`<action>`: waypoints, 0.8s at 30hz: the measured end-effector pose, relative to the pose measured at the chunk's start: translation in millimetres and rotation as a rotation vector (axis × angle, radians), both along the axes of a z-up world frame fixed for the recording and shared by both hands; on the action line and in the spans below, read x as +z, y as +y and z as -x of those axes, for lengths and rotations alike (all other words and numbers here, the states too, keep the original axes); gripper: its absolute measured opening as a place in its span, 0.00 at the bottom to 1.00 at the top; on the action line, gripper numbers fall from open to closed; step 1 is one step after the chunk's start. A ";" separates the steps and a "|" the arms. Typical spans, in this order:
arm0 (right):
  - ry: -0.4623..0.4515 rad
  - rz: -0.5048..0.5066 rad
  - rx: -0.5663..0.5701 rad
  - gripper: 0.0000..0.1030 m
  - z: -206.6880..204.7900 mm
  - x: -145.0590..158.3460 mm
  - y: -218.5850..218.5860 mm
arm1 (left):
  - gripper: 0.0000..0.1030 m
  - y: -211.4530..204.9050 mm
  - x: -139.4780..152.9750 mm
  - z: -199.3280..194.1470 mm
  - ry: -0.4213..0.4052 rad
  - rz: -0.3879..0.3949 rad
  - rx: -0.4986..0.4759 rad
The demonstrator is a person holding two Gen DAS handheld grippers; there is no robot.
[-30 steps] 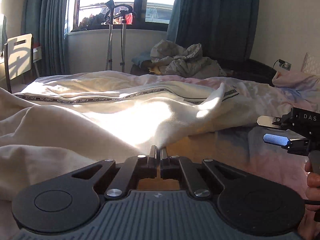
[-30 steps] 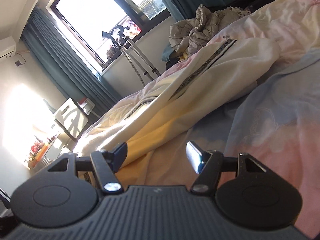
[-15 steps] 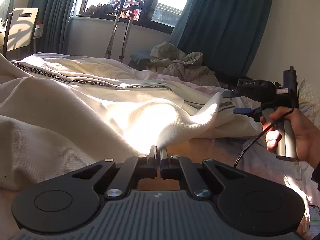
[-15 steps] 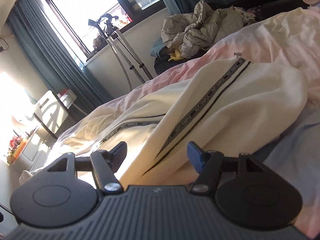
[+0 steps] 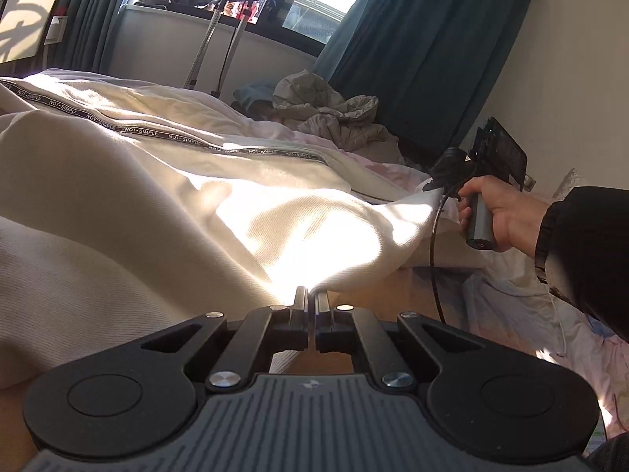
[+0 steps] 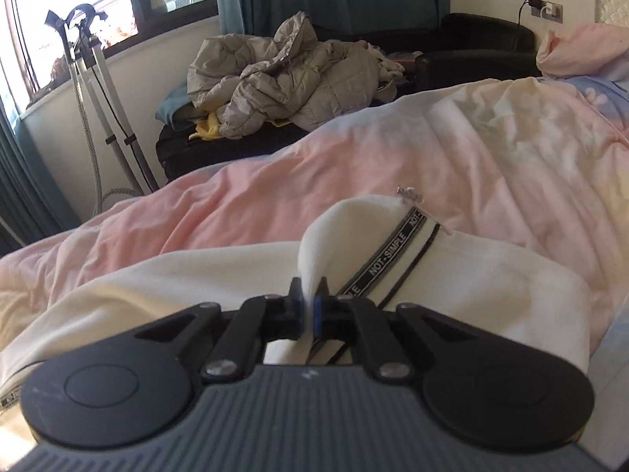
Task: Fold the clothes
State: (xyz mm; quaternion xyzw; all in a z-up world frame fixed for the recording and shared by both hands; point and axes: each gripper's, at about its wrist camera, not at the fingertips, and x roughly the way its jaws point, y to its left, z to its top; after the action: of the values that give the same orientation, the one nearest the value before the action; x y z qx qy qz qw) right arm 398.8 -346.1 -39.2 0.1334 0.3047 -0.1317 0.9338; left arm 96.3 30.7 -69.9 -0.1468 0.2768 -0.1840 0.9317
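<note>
A cream garment (image 5: 165,196) with a black "NOT-SIMPLE" tape stripe lies spread on the bed. My left gripper (image 5: 312,295) is shut on a near edge of it. My right gripper (image 6: 309,289) is shut on a pinched fold of the same cream garment (image 6: 471,275) beside the stripe. The right gripper also shows in the left wrist view (image 5: 436,183), held by a hand at the garment's far right corner, lifting the cloth slightly.
A pink and blue duvet (image 6: 275,196) covers the bed. A grey quilted jacket (image 6: 283,74) is heaped on a black seat beyond. Crutches (image 6: 94,90) lean under the window. Teal curtains (image 5: 424,51) and a chair (image 5: 23,27) stand at the back.
My right gripper moved from open above the bed to the garment's far corner and shut on it. My left gripper stayed shut on the near edge and swung its view rightward.
</note>
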 end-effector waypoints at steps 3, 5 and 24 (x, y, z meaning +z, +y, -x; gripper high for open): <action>-0.099 0.007 -0.035 0.04 38.6 33.7 -11.0 | 0.03 2.2 3.8 5.0 0.003 0.026 -0.006; -0.196 -0.050 -0.075 0.04 79.1 53.7 -28.6 | 0.03 5.7 6.6 8.1 0.010 0.054 0.002; -0.007 -0.799 -0.356 0.05 318.5 -41.2 -127.9 | 0.06 6.4 27.6 39.7 0.065 0.003 0.125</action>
State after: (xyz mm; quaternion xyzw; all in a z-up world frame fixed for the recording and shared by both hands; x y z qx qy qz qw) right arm 80.3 -473.9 -80.4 0.5348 0.3008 -0.1618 0.7728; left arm 56.6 37.1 -42.4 -0.1711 0.2969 -0.1211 0.9316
